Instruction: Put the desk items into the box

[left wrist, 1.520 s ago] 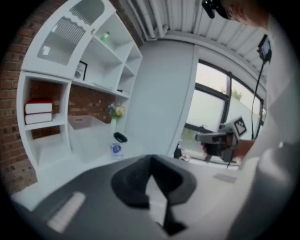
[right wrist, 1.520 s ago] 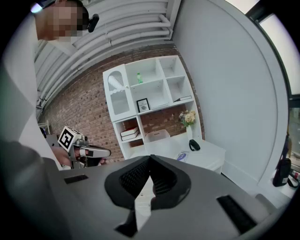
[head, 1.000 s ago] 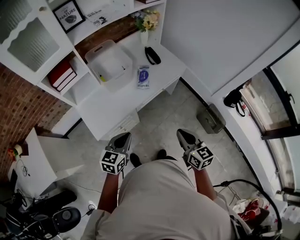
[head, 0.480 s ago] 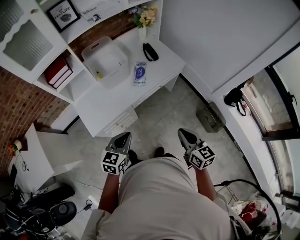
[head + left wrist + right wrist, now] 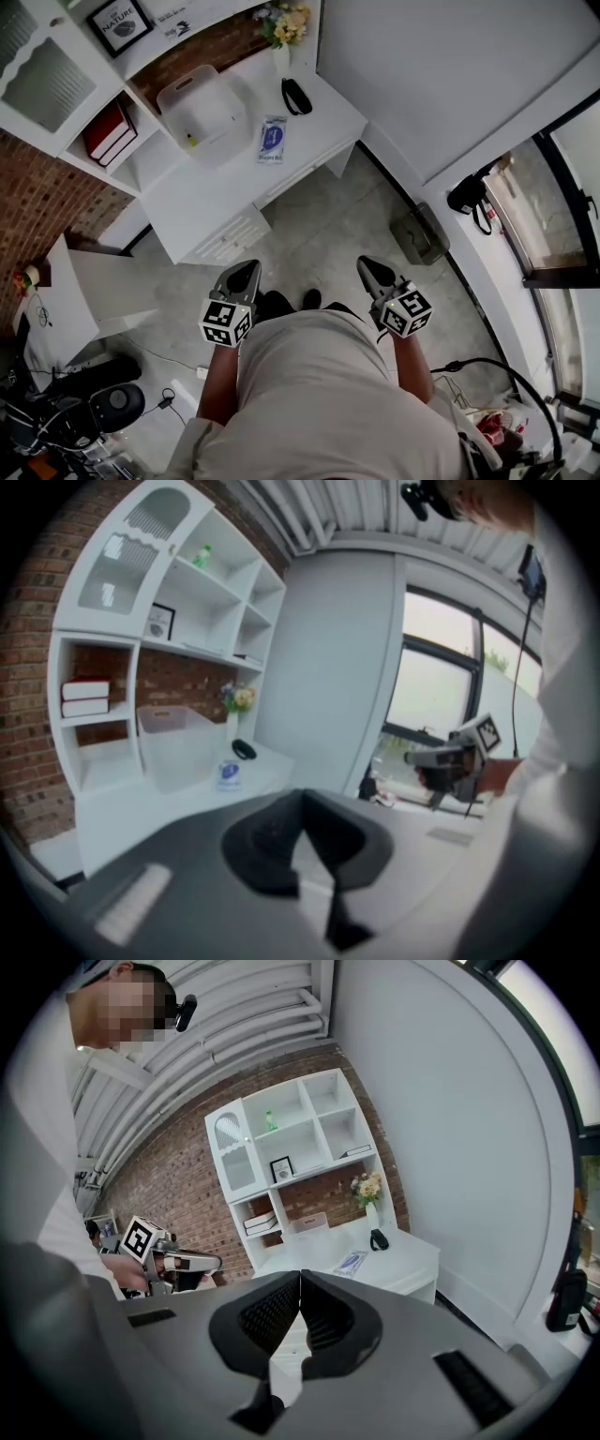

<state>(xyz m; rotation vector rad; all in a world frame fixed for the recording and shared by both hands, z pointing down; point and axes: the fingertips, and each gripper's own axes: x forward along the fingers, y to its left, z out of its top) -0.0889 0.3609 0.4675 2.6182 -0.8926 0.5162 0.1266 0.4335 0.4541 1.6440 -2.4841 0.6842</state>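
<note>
A clear plastic box (image 5: 202, 111) stands on the white desk (image 5: 216, 197), with a small yellow item inside. Beside it lie a blue-and-white packet (image 5: 272, 139) and a black curved object (image 5: 294, 95). A vase of flowers (image 5: 279, 26) stands at the desk's back corner. My left gripper (image 5: 246, 275) and right gripper (image 5: 369, 270) are both shut and empty, held near my body over the floor, well short of the desk. The box (image 5: 176, 744), the packet (image 5: 227, 773) and the black object (image 5: 244, 750) appear in the left gripper view; the packet (image 5: 352, 1261) also appears in the right gripper view.
A white shelf unit (image 5: 56, 66) with red books (image 5: 105, 131) and a framed picture (image 5: 119, 22) rises behind the desk. A low white table (image 5: 94, 295) stands at left. A grey case (image 5: 422, 234) lies on the floor by the right wall. Cables and gear clutter the lower left.
The desk has slid up and left in the head view, so I have drifted back from it slightly. Both grippers stay shut at the same place by my body.
</note>
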